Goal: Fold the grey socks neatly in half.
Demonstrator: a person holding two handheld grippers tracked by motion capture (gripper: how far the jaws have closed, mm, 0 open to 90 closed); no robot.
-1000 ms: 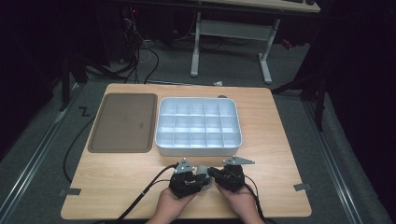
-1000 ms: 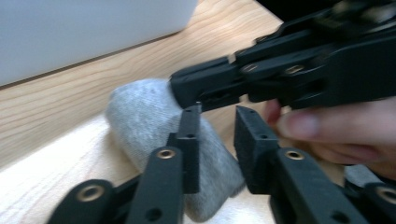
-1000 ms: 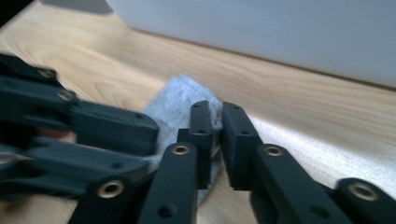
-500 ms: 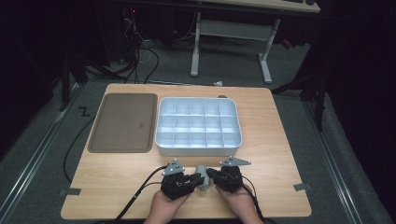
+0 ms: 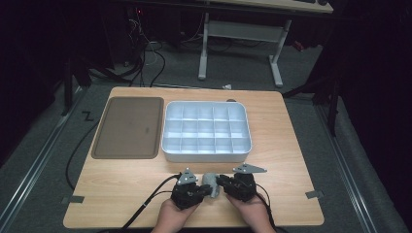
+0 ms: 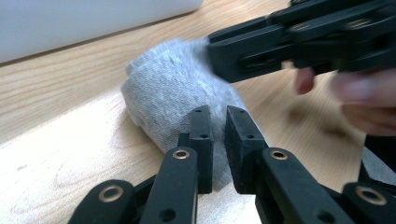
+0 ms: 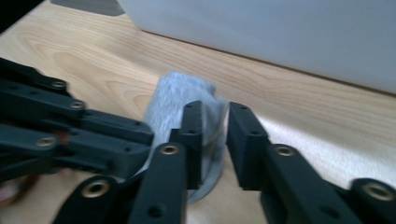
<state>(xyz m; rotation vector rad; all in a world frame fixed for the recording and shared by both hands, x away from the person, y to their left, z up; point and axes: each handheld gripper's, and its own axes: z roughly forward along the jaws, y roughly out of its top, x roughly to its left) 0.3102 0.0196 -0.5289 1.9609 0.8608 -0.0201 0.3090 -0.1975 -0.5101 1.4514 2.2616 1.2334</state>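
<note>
Dark floor and cables ring the pale wooden surface (image 5: 121, 194), where a white compartment box (image 5: 208, 154) serves as landmark. Just in front of its near wall, apart from it, lies a small rolled grey cloth (image 5: 210, 181) between the two tools. The left tool (image 6: 218, 135) has just been closing; its jaws stand almost together with a fold of cloth pinched between them. The right tool (image 7: 215, 140) has just been opening; its jaws stand slightly apart at the roll's other end, and I cannot tell whether its pads press the cloth. The roll looks light, soft and limp, not fragile. It would probably sag and unroll if lifted by an edge, so grip across its thick middle.
</note>
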